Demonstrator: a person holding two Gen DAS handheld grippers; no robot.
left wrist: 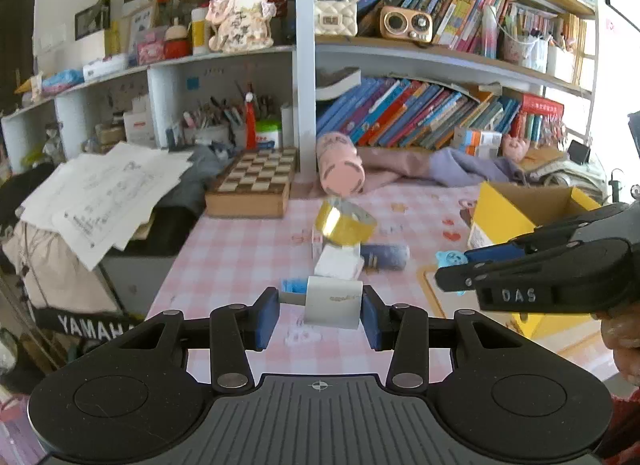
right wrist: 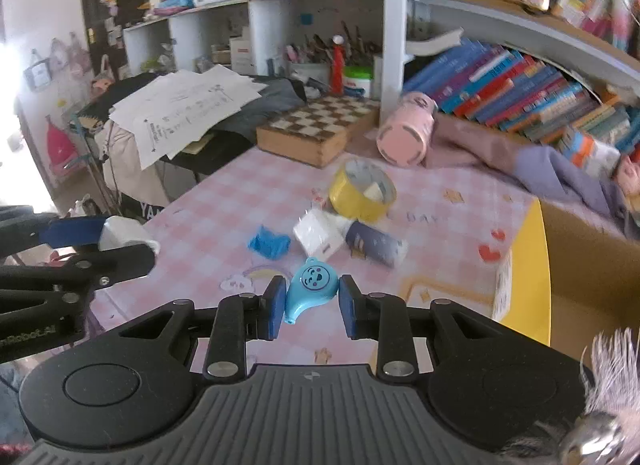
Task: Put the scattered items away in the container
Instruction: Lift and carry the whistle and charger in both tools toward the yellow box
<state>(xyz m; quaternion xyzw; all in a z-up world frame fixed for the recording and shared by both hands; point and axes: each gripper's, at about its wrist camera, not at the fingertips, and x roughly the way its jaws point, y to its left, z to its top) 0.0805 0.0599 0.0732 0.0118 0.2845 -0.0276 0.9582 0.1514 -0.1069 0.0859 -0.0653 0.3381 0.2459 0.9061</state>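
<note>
A: At bottom centre of the left wrist view, our left gripper (left wrist: 320, 311) pinches a pale grey roll (left wrist: 333, 303), one blue pad pressed on each end, held above the pink checked tablecloth (left wrist: 240, 249).

B: And at bottom centre of the right wrist view, our right gripper (right wrist: 308, 307) is closed on a light blue whistle with a smiling face (right wrist: 310, 289), both pads against its sides. We see the same whistle in the left wrist view at the right edge, peeking out beside the right gripper's dark body.

A: The container, a yellow cardboard box (left wrist: 516, 209) with its flaps open, stands at the right of the left wrist view, behind the right gripper. In the right wrist view it fills the right edge (right wrist: 536, 265), just beside our held whistle.

B: Still on the cloth at mid-frame we count a roll of yellow tape (right wrist: 362, 189) leaning on a white block (right wrist: 318, 233), a dark blue tube (right wrist: 376, 243) lying touching that block, and a crumpled blue scrap (right wrist: 269, 243) to the left.

A: Farther back, a pink cylinder (left wrist: 340, 163) lies on its side near the white post (left wrist: 304, 65), with a wooden chessboard box (left wrist: 256, 181) left of it and loose printed papers (left wrist: 104, 193) at the far left. Whether the tape touches the tube, we cannot tell.
</note>
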